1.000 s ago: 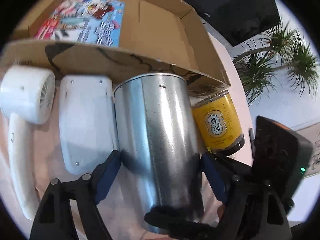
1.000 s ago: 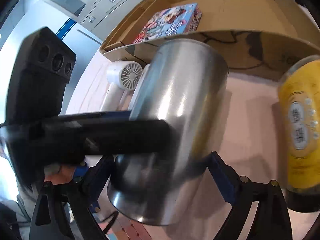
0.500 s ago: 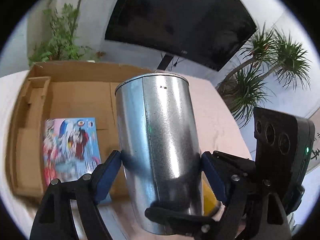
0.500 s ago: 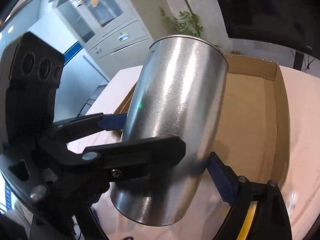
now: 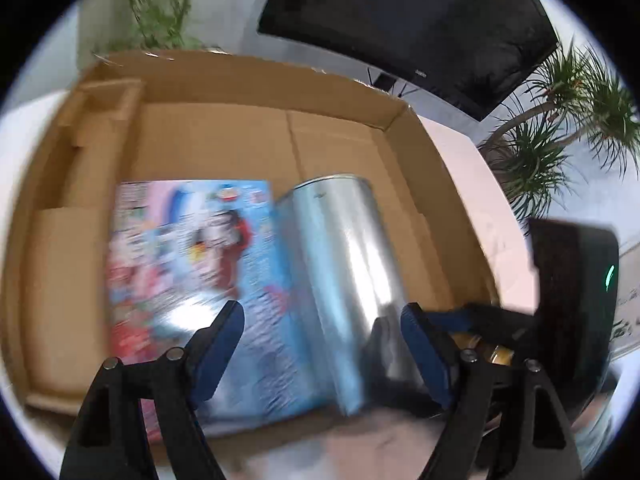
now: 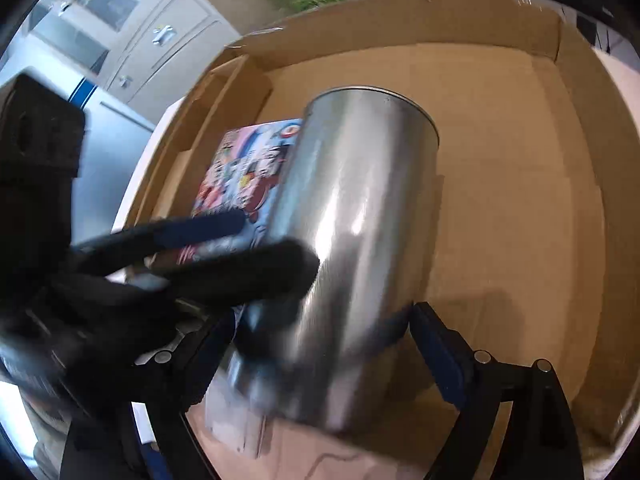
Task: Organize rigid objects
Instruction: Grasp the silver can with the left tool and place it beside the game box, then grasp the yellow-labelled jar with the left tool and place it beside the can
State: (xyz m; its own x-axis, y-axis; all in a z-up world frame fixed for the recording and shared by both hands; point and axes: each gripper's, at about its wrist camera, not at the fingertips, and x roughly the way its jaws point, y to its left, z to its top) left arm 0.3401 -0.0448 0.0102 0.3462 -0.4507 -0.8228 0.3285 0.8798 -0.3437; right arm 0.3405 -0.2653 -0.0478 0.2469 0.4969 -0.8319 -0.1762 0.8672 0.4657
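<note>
A: Gripping anything, the left claw (image 5: 320, 334)?

B: No. Its jaws stand wide. The metal can (image 5: 340, 272) lies between them but sits over towards the right-hand finger, and the colourful book shows through a clear gap between the left pad (image 5: 224, 332) and the can's wall.

A: And the right claw (image 6: 324, 340)?

B: It is clamped on the can. The right pad (image 6: 432, 344) presses the lower wall. The other pad is mostly hidden behind the blurred left claw, which crosses in from that side with one black finger lying against the can's front.

A: Where is the can, then?

B: Tilted, with its rim pointing away from both claws and its base close in between the fingers. It hangs over the near part of the open cardboard box (image 5: 200, 80).

A: What else is ahead of the claws?

B: The book (image 5: 180, 260) lies flat on the box floor, ahead of the left claw and to its left, just beside the can. In front of the right claw and to its right, the box floor is bare cardboard. The box rests on a pale table (image 5: 472, 184).
</note>
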